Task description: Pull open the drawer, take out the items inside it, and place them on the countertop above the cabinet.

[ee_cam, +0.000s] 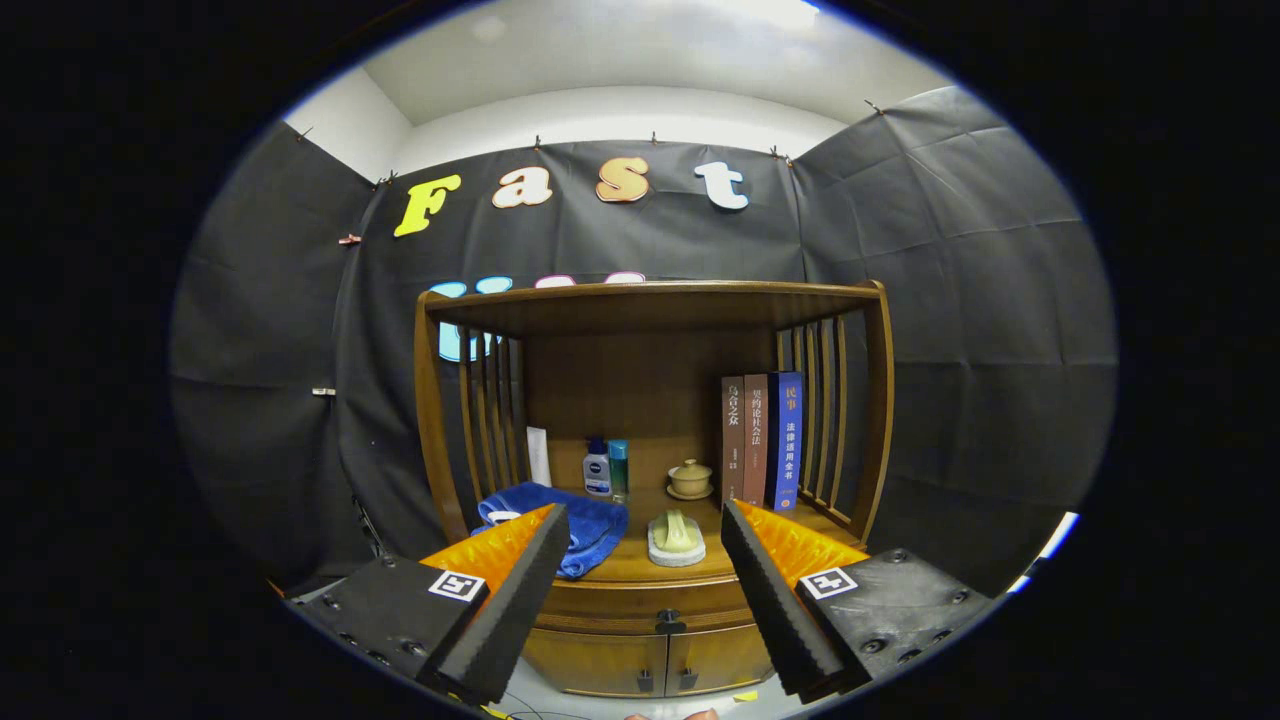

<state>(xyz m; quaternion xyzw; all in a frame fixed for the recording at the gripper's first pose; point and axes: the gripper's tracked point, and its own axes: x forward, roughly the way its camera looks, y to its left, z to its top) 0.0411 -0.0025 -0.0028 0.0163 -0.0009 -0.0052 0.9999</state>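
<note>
Facing glossy wooden cabinet (655,600), gripper (645,525) fingers apart, empty

countertop (640,572) | blue towel (585,530), brush (676,538), bottles (605,468), lidded cup (690,479), books (762,440)

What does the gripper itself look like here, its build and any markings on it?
The gripper has two long wedge-shaped fingers with ribbed inner faces, standing open. Each sits on a dark blocky mount with screw heads and carries a square black-and-white tag.
</note>
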